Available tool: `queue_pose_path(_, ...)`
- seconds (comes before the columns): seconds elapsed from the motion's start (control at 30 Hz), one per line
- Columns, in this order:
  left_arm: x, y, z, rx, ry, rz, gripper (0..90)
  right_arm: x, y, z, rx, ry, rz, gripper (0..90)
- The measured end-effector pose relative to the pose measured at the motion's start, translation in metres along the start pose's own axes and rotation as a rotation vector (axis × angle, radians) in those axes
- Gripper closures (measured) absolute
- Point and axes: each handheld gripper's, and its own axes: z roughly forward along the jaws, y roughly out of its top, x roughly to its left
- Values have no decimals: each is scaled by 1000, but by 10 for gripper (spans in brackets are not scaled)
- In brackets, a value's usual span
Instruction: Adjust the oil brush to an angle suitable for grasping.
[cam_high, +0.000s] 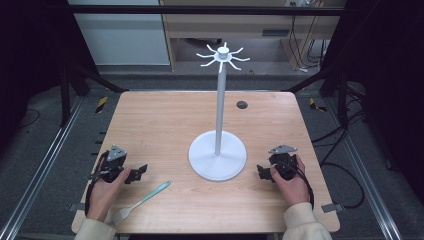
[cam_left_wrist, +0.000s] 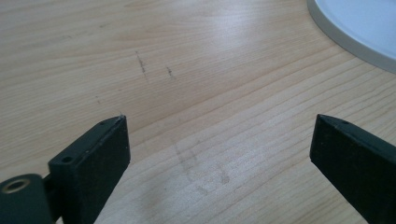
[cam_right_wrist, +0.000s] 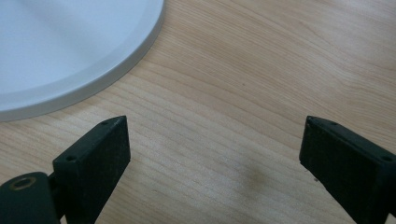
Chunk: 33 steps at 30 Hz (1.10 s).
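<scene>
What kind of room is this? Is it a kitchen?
Probably not a kitchen; more likely a lab or workshop for recording tasks. A wooden table stands inside a dark metal frame, cables trail over the grey floor, and a person holds a gripper in each hand.

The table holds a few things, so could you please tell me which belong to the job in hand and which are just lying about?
In the job:
- spatula, nearest the left gripper, open
- white hook stand, beside the right gripper, open

Lying about:
- dark round plug in the wooden table
- cables on the floor
</scene>
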Motion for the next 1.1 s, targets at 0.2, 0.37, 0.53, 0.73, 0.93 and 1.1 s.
queue_pose_path(0.2,-2,1,-10,0,-24,-1,67,1,1,0,-3,3,0,92)
queue_pose_path(0.37,-8,5,-18,8,-34,40,179,-1,0,0,-4,2,4,92)
queue_pose_path(0.53,-25,8,-14,69,-60,126,418,0,1,0,-4,3,3,92)
queue_pose_path(0.73,-39,8,-7,132,-81,196,672,-1,1,1,0,0,-1,92)
queue_pose_path(0.93,-50,6,0,201,-131,247,823,0,0,1,6,-1,0,92)
queue_pose_path(1.1,-52,6,2,227,-151,244,900,0,0,1,6,-1,-2,92)
